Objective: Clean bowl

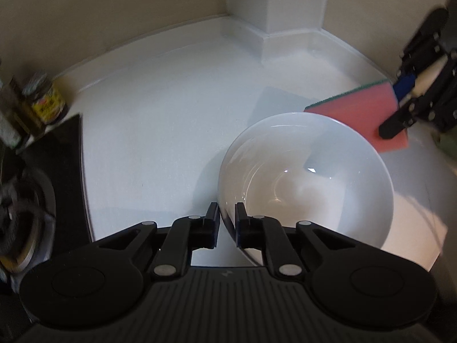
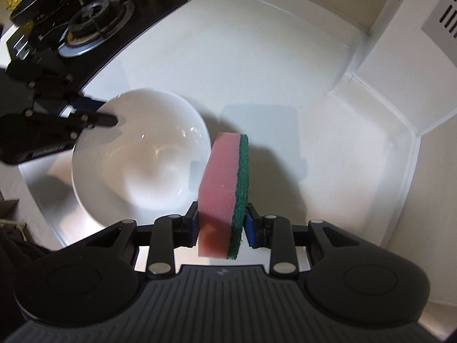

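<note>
A white bowl (image 1: 308, 183) is seen standing on the white bench (image 1: 160, 120), its near rim caught between the fingers of the left claw (image 1: 227, 214). One finger is placed outside the wall and the other inside, and the rim is pinched between them. A pink sponge (image 2: 221, 191) with a green scouring face is gripped on edge in the right claw (image 2: 221, 223), the pads pressed against its two broad sides, the green layer turned to the right finger. The sponge is held above the bench just to the right of the bowl, clear of its rim. Beyond the left claw, at the far left, a black gas hob (image 2: 94, 23) is set into the bench, with bottles (image 1: 45, 100) lined up behind it. A white boxed corner (image 1: 274, 8) is seen rising from the bench ahead of both claws.
</note>
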`<action>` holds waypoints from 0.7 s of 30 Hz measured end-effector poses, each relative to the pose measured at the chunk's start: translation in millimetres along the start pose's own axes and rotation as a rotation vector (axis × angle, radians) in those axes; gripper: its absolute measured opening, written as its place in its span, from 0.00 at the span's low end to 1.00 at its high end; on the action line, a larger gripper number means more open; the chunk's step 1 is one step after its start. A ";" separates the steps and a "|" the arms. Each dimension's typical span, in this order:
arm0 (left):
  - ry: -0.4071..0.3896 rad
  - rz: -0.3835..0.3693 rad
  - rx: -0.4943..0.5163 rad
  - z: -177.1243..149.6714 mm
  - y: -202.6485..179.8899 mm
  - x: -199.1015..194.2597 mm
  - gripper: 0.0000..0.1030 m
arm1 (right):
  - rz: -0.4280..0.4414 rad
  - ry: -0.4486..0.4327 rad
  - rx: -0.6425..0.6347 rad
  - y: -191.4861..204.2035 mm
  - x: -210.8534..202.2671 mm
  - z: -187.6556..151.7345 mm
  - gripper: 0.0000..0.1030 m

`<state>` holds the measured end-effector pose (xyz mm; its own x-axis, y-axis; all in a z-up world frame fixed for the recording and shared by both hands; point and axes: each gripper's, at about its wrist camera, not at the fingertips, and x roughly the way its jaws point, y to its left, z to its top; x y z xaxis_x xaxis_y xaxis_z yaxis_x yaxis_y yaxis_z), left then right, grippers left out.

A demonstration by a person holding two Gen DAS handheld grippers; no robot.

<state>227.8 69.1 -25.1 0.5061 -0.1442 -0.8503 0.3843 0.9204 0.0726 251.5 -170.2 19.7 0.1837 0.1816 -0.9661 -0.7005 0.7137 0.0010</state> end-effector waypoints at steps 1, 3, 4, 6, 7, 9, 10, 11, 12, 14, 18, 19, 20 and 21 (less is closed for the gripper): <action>0.001 0.000 0.028 2.9 0.0 1.6 0.10 | -0.002 0.011 -0.019 0.7 0.5 1.9 0.26; 0.000 -0.007 0.084 8.7 0.7 5.7 0.10 | -0.009 0.013 -0.038 1.3 2.6 7.0 0.26; -0.001 -0.010 0.110 11.2 0.9 7.5 0.10 | -0.012 0.014 -0.048 1.6 3.6 9.5 0.26; -0.004 -0.015 0.159 15.9 1.3 11.4 0.10 | -0.013 0.000 -0.048 -0.1 4.4 14.2 0.26; -0.008 -0.017 0.180 18.4 1.5 13.6 0.10 | -0.014 -0.008 -0.049 -1.7 4.7 17.9 0.26; -0.018 -0.019 0.218 26.1 2.8 19.7 0.10 | -0.018 -0.024 -0.051 -4.7 5.4 24.5 0.26; -0.020 -0.017 0.222 29.4 3.1 22.1 0.10 | -0.020 -0.032 -0.051 -6.3 6.0 27.1 0.26; -0.021 -0.013 0.219 32.3 3.3 24.1 0.10 | -0.021 -0.037 -0.049 -7.2 6.7 28.8 0.26; -0.022 -0.010 0.216 35.2 3.6 26.1 0.10 | -0.019 -0.049 -0.041 -9.1 7.5 31.2 0.26; -0.020 -0.004 0.179 37.8 4.9 27.6 0.11 | -0.016 -0.068 -0.026 -12.7 9.1 34.3 0.26; -0.015 0.025 0.036 25.7 9.3 16.5 0.11 | 0.005 -0.126 0.027 -18.9 9.5 28.4 0.26; -0.017 0.031 -0.001 20.9 10.7 12.0 0.11 | 0.010 -0.140 0.042 -20.2 9.3 26.2 0.26; -0.019 0.032 -0.041 15.3 12.3 7.5 0.11 | 0.014 -0.150 0.057 -21.6 9.5 23.8 0.26; -0.021 0.029 -0.077 9.7 13.3 3.9 0.12 | 0.029 -0.169 0.086 -24.9 9.4 20.0 0.26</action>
<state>242.4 77.3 -22.4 0.5328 -0.1240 -0.8371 0.3088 0.9495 0.0560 284.5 -172.8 15.8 0.2821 0.3089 -0.9083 -0.6468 0.7605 0.0578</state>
